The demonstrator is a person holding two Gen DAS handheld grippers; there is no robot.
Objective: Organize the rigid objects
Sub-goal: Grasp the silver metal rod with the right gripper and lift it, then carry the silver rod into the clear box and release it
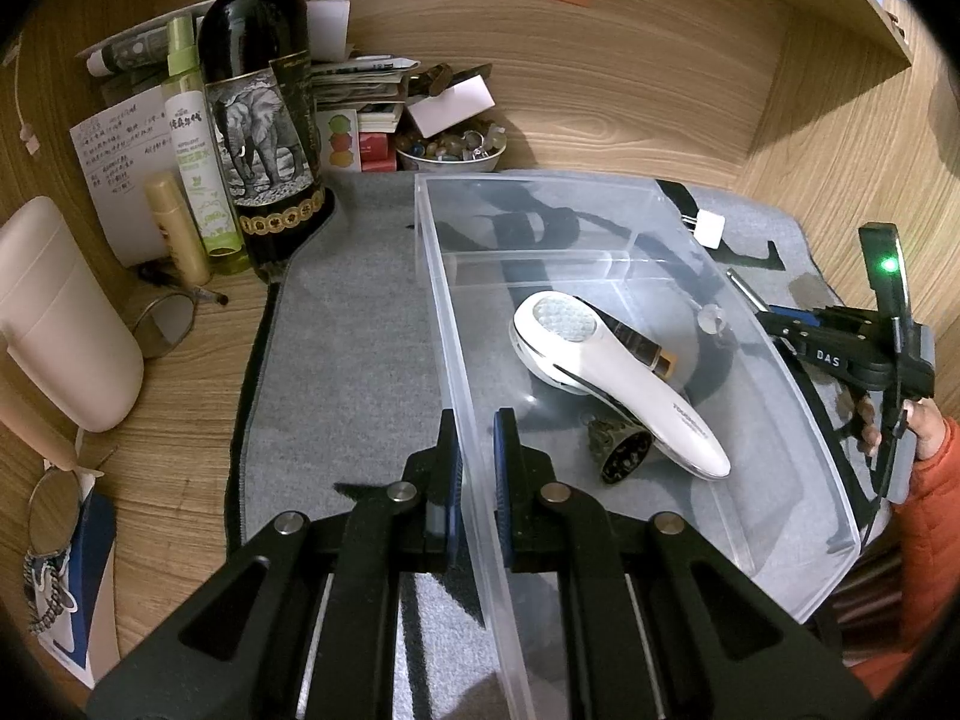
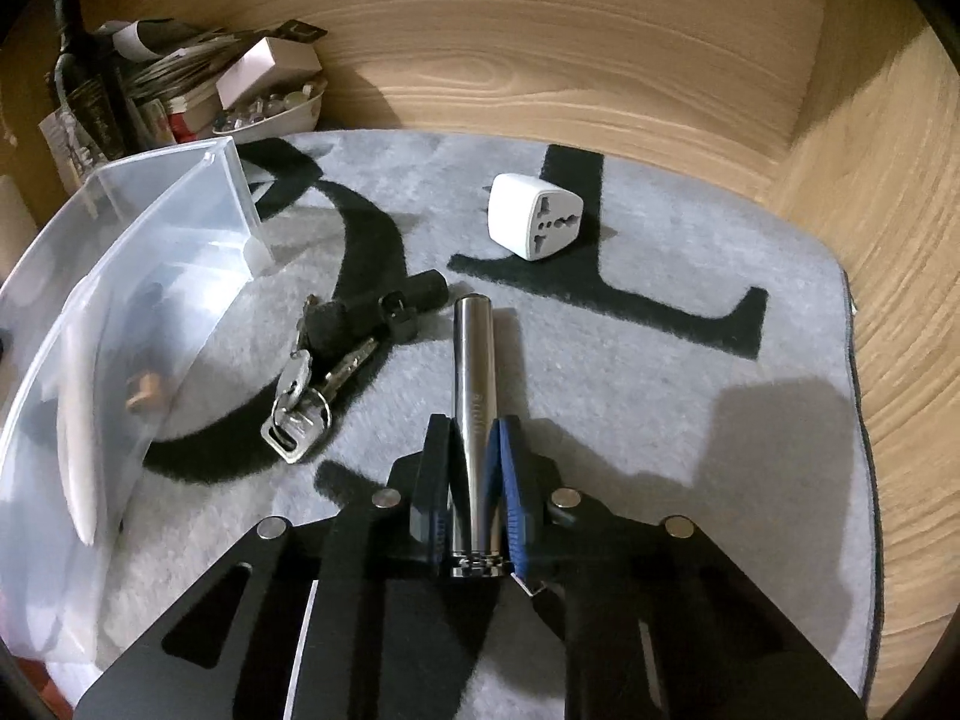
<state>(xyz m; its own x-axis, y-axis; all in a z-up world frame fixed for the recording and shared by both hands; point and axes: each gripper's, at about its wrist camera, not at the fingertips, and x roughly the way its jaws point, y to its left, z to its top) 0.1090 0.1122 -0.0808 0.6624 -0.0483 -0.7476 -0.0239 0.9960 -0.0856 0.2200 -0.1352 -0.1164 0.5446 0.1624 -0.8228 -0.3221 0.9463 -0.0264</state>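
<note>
My left gripper [image 1: 477,420] is shut on the near left wall of a clear plastic bin [image 1: 447,300] that stands on a grey mat [image 1: 348,360]. Inside the bin lie a white handheld device [image 1: 618,378], a small brass bell [image 1: 624,450] and a small brown bottle [image 1: 651,354]. In the right wrist view my right gripper [image 2: 474,426] is shut on a shiny metal cylinder [image 2: 473,354] that lies lengthwise on the mat, to the right of the bin [image 2: 180,210]. A bunch of keys [image 2: 312,396] lies left of the cylinder. Behind it sits a white plug adapter [image 2: 536,216].
A dark wine bottle [image 1: 264,120], a green spray bottle [image 1: 195,138], a bowl of stones [image 1: 450,150] and stacked papers crowd the back left corner. A white container [image 1: 60,312] stands at the left. Wooden walls [image 2: 600,60] close the desk behind and to the right.
</note>
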